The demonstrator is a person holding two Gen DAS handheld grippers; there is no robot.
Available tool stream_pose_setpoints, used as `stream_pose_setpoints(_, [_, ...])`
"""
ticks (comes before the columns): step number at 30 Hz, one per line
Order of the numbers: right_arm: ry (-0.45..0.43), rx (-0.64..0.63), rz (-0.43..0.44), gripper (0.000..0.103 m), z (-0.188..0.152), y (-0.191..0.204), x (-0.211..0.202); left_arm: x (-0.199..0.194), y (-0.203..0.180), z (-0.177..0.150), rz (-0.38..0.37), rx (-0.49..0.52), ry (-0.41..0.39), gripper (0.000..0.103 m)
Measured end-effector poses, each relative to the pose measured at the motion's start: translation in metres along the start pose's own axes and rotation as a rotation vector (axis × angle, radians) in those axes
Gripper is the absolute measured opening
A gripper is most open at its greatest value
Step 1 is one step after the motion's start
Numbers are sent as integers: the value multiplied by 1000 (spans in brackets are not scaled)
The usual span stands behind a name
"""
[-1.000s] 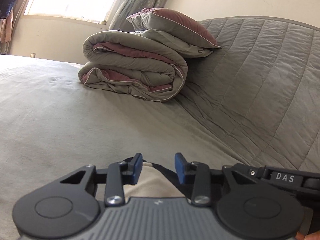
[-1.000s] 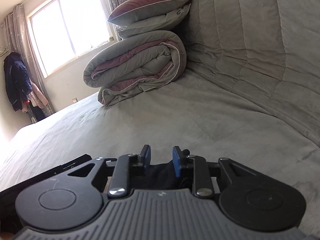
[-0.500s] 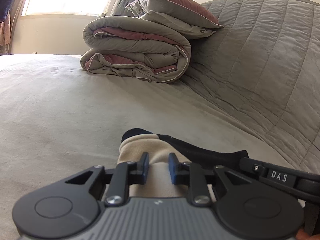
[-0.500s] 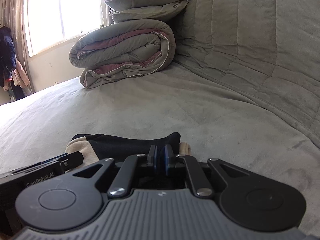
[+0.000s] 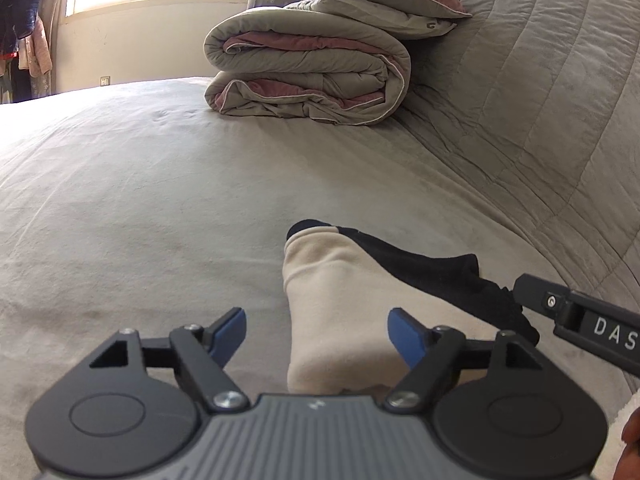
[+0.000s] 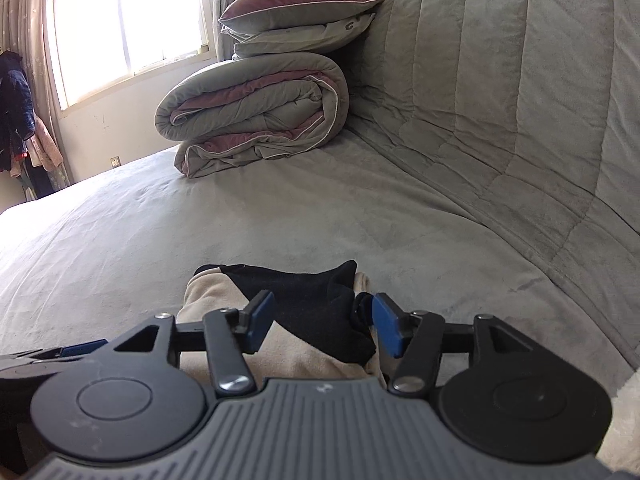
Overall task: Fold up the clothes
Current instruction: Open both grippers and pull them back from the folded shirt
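Grey plush bedding (image 5: 140,208) is seen spread across the whole foreground, with a quilted grey cover (image 6: 500,120) rising behind it on the right.

Nearest the camera in the left wrist view, the left gripper (image 5: 316,334) is held low over the bed with its blue pads (image 5: 230,332) spread wide; its jaws have just been opening. The cream end of a folded garment (image 5: 332,300) lies flat on the bedding between those pads, but it is not pressed by either one. The garment is cream with a black part (image 5: 432,276) that runs toward the right, where the black tip of the other gripper is seen beside it. A fingertip is glimpsed at the lower right edge.

In the right wrist view, the right gripper (image 6: 324,322) is likewise parted, its jaws having just been opening, and the black part of the garment (image 6: 316,300) is seen between its blue pads (image 6: 260,318). Whether the cloth is touched by a pad cannot be told, though no pinch is shown.

Further back, a rolled grey and dusty-pink duvet (image 5: 308,68) is stacked against the quilted cover, and two pillows (image 6: 296,20) are piled on it. Beyond, a bright window (image 6: 128,28) is set in a pale wall, and clothes (image 6: 16,112) are hung at the far left.
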State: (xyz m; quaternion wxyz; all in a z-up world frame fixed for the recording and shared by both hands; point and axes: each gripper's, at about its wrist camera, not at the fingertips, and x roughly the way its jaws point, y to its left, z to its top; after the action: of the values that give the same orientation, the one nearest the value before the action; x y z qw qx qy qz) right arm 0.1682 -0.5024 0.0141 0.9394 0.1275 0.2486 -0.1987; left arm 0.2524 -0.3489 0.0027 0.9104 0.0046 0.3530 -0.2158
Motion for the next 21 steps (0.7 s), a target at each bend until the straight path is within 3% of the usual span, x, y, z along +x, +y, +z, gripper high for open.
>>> stream_pose_setpoints(5, [64,3,-27,74,-3,-3,-22,-24,-6,-8,49,38,61,99])
stream_pose_setpoints(8, [103,1,-36,81,-7,-3,-34,-37,-7,-12,56,48,90,102])
stream_pose_setpoints(11, [116,9,-38,94,-11,-1,-45,-48,-6,-15,58,37,138,102])
stream_pose_setpoints(16, [143,-3,-51,103,-14,6,-61,-61,-7,-18,66,44,199,102])
stream_pose_setpoints(21, [191,-18,-74,103,-16,13,-68,-73,-11,-20,106,90,210,102])
